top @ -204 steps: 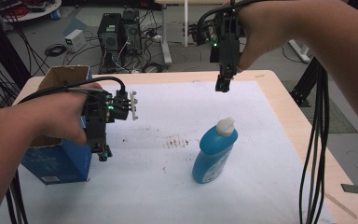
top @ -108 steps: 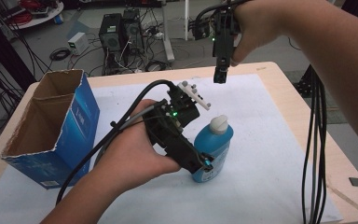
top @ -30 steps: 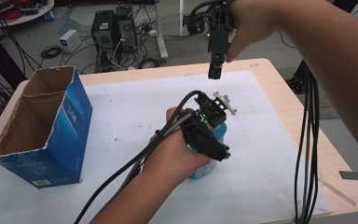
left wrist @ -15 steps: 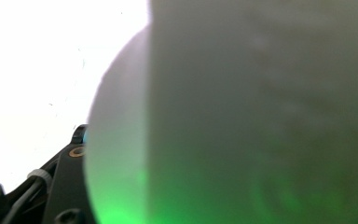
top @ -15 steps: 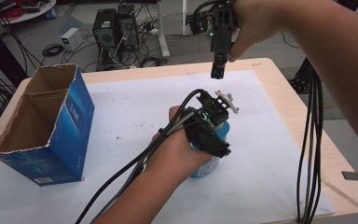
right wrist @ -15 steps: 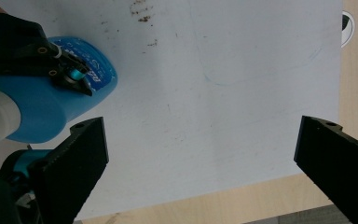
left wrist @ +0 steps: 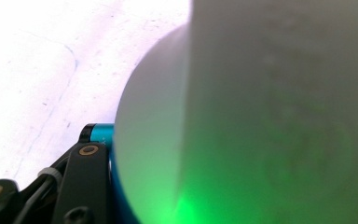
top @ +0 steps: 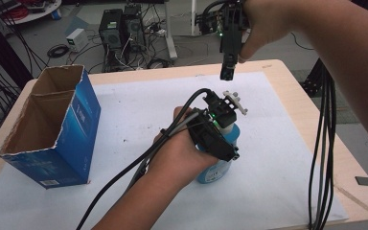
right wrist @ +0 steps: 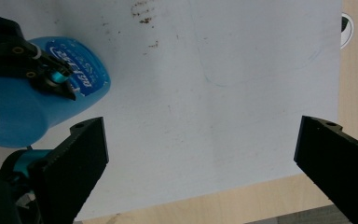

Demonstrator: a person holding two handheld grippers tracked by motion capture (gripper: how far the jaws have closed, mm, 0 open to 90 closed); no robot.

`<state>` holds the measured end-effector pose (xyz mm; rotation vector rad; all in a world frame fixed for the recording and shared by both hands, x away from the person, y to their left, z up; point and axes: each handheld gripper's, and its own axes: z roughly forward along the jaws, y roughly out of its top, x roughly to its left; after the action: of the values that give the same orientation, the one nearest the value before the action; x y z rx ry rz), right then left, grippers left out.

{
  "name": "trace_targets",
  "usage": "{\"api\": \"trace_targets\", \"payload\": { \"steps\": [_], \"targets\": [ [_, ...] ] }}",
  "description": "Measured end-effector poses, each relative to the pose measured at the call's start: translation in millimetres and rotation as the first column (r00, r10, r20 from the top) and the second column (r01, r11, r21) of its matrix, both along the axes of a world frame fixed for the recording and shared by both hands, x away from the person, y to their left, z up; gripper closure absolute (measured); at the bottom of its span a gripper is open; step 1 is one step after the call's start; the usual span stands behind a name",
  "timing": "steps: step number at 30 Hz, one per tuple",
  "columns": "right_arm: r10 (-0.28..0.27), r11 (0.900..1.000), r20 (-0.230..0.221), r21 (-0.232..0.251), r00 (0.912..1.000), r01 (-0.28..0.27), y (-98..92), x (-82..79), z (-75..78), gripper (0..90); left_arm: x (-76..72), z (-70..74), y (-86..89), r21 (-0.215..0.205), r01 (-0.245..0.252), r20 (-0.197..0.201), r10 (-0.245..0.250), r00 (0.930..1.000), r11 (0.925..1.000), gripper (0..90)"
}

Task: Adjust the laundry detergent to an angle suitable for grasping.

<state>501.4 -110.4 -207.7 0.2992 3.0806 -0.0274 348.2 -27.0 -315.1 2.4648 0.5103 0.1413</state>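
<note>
A blue bottle (top: 214, 171) with a white cap lies on the white sheet at the middle of the table. My left gripper (top: 219, 143) comes down on it from above. Its jaws have just been closing and now press on the bottle's sides. In the left gripper view the pale cap (left wrist: 261, 93) looms close and blurred, with one black jaw beside it. My right gripper (top: 226, 72) hangs open high over the far side of the table, pointing down. Between its spread jaws (right wrist: 200, 158) lies bare sheet, and the bottle (right wrist: 23, 116) sits off to the left.
An open blue cardboard box (top: 52, 129) stands at the table's left edge. The white sheet (top: 124, 105) covers most of the wooden table (top: 292, 86). A bundle of black cables (top: 323, 143) hangs at the right side.
My left hand has gone from beside the box to the bottle, and its jaws have closed in on the bottle. The right gripper has stayed high in place.
</note>
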Motion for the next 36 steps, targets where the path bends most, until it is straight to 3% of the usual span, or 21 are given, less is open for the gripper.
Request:
{"api": "trace_targets", "payload": {
  "steps": [8,12,17,20,24,26,27,29,30,32,34,36],
  "targets": [
    [-0.006,1.000,0.002,0.005,1.0000,0.006,3.8,-3.2,1.5,1.8,-10.3,14.9,18.0,0.009,0.068,0.016,-0.068,0.9975,0.9976,44.1],
    [-0.001,1.000,0.003,0.003,1.0000,0.001,6.9,-4.7,1.2,1.8,-10.2,24.4,33.7,-0.006,0.092,-0.010,-0.092,0.9957,0.9957,44.1],
    [0.014,1.000,0.005,0.004,0.9999,-0.014,12.1,-5.8,0.1,1.8,-8.5,31.4,54.8,0.017,0.172,-0.016,-0.172,0.9850,0.9849,44.1],
    [0.014,1.000,0.005,-0.005,0.9999,-0.014,15.2,-7.1,-1.4,1.8,-6.2,36.4,69.3,0.030,0.254,-0.020,-0.254,0.9670,0.9667,44.1],
    [0.020,1.000,0.004,-0.005,0.9998,-0.020,19.4,-9.2,-2.5,1.8,-2.2,38.0,86.5,0.026,0.325,-0.012,-0.325,0.9456,0.9453,44.1],
    [0.025,1.000,0.004,-0.003,0.9997,-0.025,20.5,-9.8,-3.3,1.8,-1.1,36.9,90.2,0.017,0.333,-0.017,-0.332,0.9430,0.9429,44.1],
    [0.022,1.000,0.004,-0.007,0.9998,-0.022,21.8,-10.9,-3.6,1.8,2.0,34.9,97.7,0.019,0.373,-0.023,-0.372,0.9278,0.9277,44.1],
    [0.032,0.999,0.003,-0.012,0.9995,-0.032,24.4,-13.3,-5.3,1.8,5.1,33.0,104.2,0.003,0.390,-0.025,-0.389,0.9207,0.9210,44.1],
    [0.032,0.999,0.003,-0.012,0.9995,-0.032,24.4,-13.3,-5.3,1.8,5.1,33.0,104.2,0.003,0.390,-0.025,-0.389,0.9207,0.9210,44.1],
    [0.036,0.999,0.002,-0.014,0.9993,-0.036,25.7,-15.2,-5.8,1.8,7.5,30.1,115.5,-0.025,0.444,-0.013,-0.444,0.8958,0.8958,44.1],
    [0.039,0.999,0.001,-0.014,0.9992,-0.039,26.4,-16.4,-6.6,1.8,7.7,28.0,120.7,-0.046,0.476,-0.008,-0.476,0.8792,0.8785,44.1],
    [0.039,0.999,0.000,-0.020,0.9993,-0.039,26.5,-17.2,-7.2,1.8,7.1,25.3,124.9,-0.054,0.524,0.005,-0.525,0.8514,0.8500,44.1]
  ]
}}
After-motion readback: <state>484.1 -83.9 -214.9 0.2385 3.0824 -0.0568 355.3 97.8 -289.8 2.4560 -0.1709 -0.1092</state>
